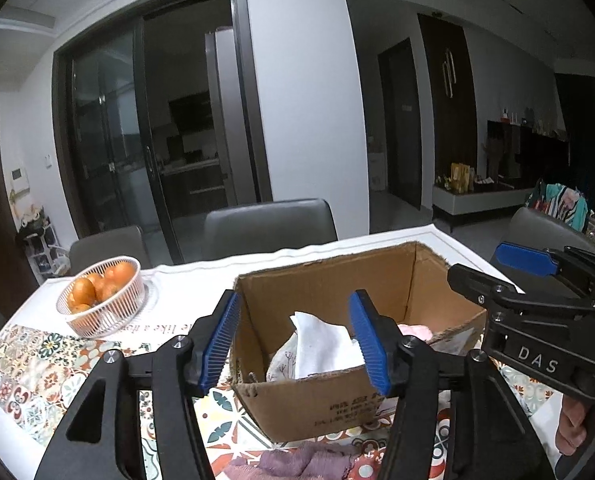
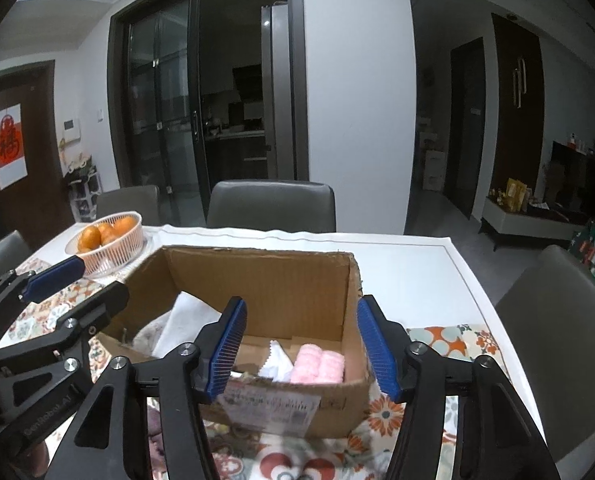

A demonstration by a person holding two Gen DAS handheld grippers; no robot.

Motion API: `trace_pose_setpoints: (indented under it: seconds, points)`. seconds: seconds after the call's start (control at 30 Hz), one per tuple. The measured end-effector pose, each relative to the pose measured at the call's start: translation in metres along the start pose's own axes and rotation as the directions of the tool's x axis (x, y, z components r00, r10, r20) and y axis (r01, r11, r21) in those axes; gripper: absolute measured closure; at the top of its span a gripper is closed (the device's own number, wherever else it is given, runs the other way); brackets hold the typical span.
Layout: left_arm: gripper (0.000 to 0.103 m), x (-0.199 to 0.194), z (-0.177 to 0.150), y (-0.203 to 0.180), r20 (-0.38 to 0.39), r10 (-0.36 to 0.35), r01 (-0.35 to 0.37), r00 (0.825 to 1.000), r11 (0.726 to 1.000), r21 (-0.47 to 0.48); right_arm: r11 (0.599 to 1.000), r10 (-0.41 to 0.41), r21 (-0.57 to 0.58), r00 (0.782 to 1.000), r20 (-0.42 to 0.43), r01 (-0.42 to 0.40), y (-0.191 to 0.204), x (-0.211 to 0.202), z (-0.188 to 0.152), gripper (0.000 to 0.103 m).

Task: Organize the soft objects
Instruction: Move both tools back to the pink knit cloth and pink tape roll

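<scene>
An open cardboard box (image 1: 337, 276) (image 2: 257, 276) stands on the patterned tablecloth. Inside lie a white cloth (image 1: 321, 344) (image 2: 185, 320), a rolled pink towel (image 2: 317, 366) (image 1: 415, 330) and a small white cloth (image 2: 275, 362). A purple towel (image 1: 297, 462) lies on the table in front of the box, below my left gripper (image 1: 295, 344), which is open and empty over the box's near edge. My right gripper (image 2: 301, 348) is open and empty over the box's near right part. Each gripper shows in the other's view: the right (image 1: 509, 276), the left (image 2: 77, 284).
A white wire basket of oranges (image 1: 101, 296) (image 2: 107, 240) stands at the back left of the table. Grey chairs (image 1: 269, 222) (image 2: 271, 206) stand along the far side, another (image 2: 557, 320) at the right. The white table edge (image 2: 477, 280) runs along the right.
</scene>
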State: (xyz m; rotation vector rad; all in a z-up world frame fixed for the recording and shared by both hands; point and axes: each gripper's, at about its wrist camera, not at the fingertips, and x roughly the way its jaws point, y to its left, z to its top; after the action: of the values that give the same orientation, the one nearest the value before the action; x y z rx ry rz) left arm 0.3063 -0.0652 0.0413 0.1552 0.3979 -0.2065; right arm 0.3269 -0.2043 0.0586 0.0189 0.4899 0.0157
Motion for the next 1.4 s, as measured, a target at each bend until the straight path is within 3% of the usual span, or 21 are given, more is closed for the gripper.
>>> trace_pose_setpoints:
  seconds: [0.57,1.03,1.4]
  points:
    - [0.025,-0.066,-0.018,0.005,0.039,0.056,-0.056,0.998,0.998,-0.005,0.995,-0.093,0.027,0.994,0.065,0.092,0.012,-0.069,-0.019,0.021]
    - [0.020,-0.101,-0.058,0.012,0.000,0.086,-0.086,0.996,0.994,-0.061,0.989,-0.133,0.077,0.989,0.069,0.127,0.016,-0.105,-0.051,0.019]
    - [0.019,-0.113,-0.098,0.007,-0.055,0.092,-0.094,0.994,0.995,-0.044,0.987,-0.138,0.079,0.990,0.006,0.137,0.021,-0.113,-0.090,0.019]
